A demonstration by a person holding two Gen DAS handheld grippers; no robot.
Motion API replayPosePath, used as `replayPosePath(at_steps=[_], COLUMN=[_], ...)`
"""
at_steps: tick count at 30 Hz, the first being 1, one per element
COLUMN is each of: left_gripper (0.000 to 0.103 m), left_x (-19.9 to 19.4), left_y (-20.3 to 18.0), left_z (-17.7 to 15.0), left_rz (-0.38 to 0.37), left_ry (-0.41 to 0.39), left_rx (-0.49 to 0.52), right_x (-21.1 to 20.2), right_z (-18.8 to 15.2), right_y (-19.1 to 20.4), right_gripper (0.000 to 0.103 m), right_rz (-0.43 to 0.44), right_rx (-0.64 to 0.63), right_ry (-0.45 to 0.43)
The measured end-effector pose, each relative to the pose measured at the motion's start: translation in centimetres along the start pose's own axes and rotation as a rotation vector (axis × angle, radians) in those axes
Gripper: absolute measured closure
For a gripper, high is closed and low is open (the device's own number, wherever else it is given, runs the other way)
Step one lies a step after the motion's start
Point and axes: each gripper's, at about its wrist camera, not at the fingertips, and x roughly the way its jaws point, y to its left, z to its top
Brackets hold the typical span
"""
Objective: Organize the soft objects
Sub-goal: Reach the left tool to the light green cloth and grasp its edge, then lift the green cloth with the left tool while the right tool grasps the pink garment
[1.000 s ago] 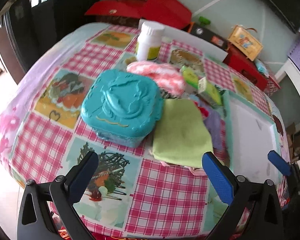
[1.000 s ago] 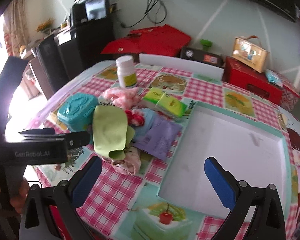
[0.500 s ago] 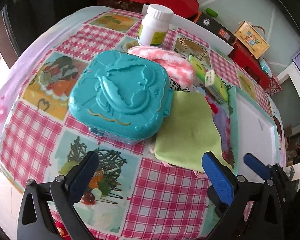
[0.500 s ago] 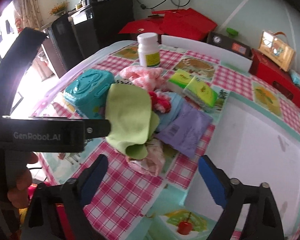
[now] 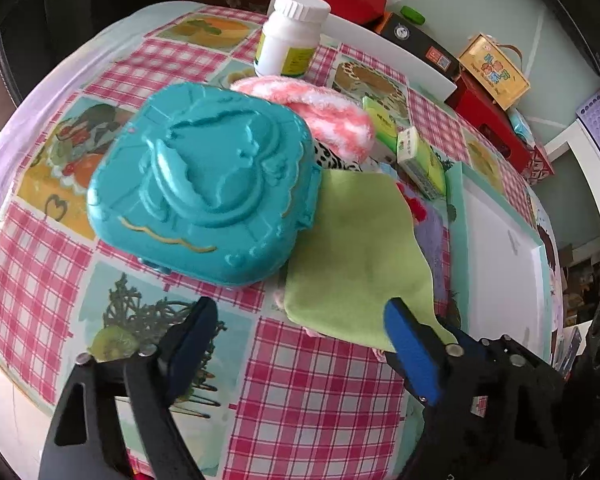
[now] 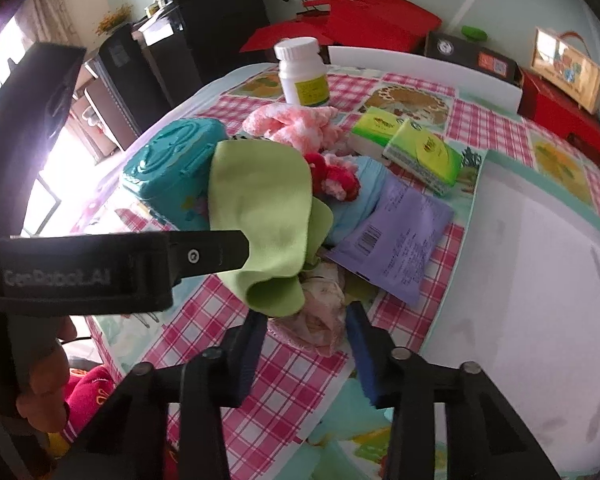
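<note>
The left hand-held gripper (image 5: 295, 332) hovers low, jaws spread, at the green cloth (image 5: 360, 256). The right hand-held gripper (image 6: 306, 338), half-spread, straddles one pale pink cloth (image 6: 320, 320). Two tissue packs (image 6: 422, 156) lie behind.

Cloth (image 5: 356, 256) right of box (image 5: 203, 184)

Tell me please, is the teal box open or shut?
Shut: the teal box's embossed lid sits flush on its base all round, with no gap, and the side in the right wrist view looks closed too.

Checkered table (image 5: 312, 392): teal box (image 5: 203, 196), white tray (image 6: 540, 280).
</note>
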Motion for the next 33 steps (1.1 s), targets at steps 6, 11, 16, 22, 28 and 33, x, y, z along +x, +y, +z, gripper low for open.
replayPosePath(at_steps=[6,11,16,22,28,33], left_gripper=[0.060,0.087,0.095,0.098,0.099,0.099], left_x=[1.1,1.2,0.8,-0.4,-1.2,-2.5], left_y=[-0.6,-0.4,-0.1,-0.3,-0.6,-0.8], left_z=[0.0,-0.1,-0.1,-0.1,-0.2,-0.2], left_rz=[-0.023,-0.033,-0.039,-0.047,-0.053,-0.064], left_ry=[0.013,0.003,-0.019,-0.055,-0.073,-0.101], left_rx=[0.015,0.001,-0.009,0.015,0.029,0.040], right_x=[0.4,0.6,0.5,0.4,-0.2,-0.9], right_z=[-0.2,-0.2,-0.4,-0.5,-0.6,-0.8], right_y=[-0.5,-0.6,-0.8,-1.5,-1.4,-1.5], right_gripper=[0.062,0.062,0.064,0.075,0.088,0.094], right_rz=[0.017,0.021,0.027,0.040,0.047,0.059], right_rx=[0.030,0.039,0.047,0.076,0.072,0.080], right_ry=[0.018,0.020,0.013,0.009,-0.012,-0.033])
